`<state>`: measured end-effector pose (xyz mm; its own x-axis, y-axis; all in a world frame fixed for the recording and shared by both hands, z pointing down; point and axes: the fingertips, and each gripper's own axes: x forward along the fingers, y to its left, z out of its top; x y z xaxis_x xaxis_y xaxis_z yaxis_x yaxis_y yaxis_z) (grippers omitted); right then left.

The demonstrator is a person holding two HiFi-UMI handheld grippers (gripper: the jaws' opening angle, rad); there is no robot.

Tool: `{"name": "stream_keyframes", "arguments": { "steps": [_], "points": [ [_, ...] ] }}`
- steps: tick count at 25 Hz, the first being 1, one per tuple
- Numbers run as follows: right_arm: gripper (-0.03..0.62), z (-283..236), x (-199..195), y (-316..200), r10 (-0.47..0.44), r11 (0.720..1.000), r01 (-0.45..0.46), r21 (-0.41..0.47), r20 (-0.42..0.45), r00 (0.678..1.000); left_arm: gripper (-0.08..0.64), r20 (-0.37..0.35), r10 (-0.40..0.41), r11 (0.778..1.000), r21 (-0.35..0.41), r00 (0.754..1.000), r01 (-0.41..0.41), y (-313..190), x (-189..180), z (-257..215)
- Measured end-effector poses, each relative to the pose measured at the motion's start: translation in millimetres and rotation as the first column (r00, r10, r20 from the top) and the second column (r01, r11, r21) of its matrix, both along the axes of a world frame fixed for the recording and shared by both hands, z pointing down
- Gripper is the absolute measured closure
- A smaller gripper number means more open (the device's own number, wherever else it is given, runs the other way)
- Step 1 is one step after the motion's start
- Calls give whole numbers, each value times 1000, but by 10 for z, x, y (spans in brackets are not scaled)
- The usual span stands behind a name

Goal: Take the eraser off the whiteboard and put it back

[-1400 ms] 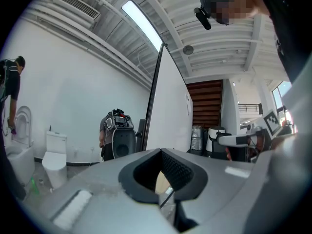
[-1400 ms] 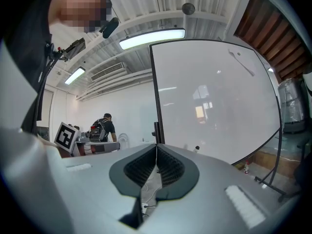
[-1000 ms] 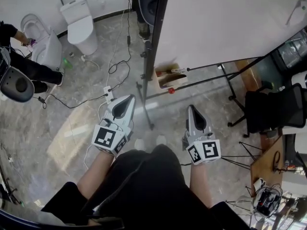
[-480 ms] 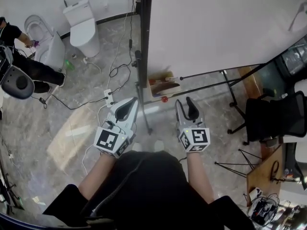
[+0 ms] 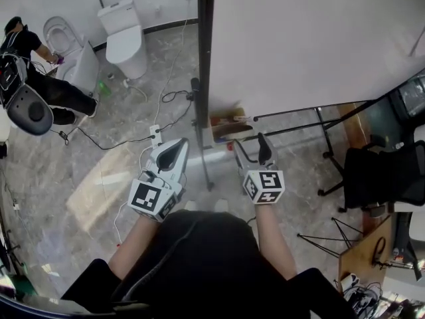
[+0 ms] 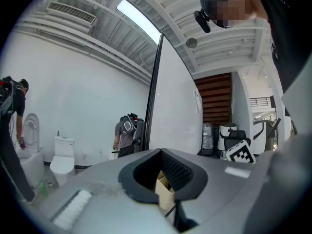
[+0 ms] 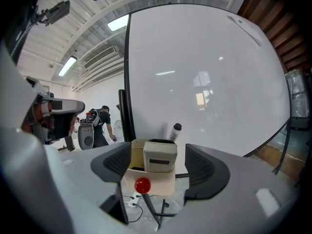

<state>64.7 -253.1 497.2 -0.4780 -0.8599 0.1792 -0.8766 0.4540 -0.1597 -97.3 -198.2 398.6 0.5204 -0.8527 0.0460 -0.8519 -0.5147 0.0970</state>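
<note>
Right gripper (image 7: 161, 168) jaws have just been opening and now stand wide apart, framing the grey block eraser (image 7: 161, 156) without touching it. The eraser sits upright in the beige cardboard tray (image 7: 163, 183) below the white whiteboard (image 7: 209, 82). Left gripper (image 5: 178, 145) is closed and empty.

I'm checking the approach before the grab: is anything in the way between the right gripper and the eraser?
Nothing visible blocks it. The right gripper, whose jaws have just been opening with nothing between them yet, faces the eraser directly. Only the eraser's lower part sits behind the front wall of its box.
</note>
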Motion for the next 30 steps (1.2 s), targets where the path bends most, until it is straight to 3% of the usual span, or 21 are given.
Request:
{"name": "stream_keyframes", "arguments": {
  "steps": [15,16,18,30],
  "points": [
    [250,193,-173,-264,-17,1000,16,-27,-32,999,554,16,-95,995,-2,995,95,20,-290,0],
    [252,198,-167,-270,-13,1000,11,-26,-42,999,554,16,-98,995,-2,995,98,21,-299,0],
    [328,200,-145,-276,-1,1000,-1,-25,-58,998,554,15,-102,995,-3,995,102,22,-313,-3],
    [330,-3,-143,-200,-19,1000,19,14,-34,999,554,9,-84,996,8,996,84,18,-278,-47]
  ]
}}
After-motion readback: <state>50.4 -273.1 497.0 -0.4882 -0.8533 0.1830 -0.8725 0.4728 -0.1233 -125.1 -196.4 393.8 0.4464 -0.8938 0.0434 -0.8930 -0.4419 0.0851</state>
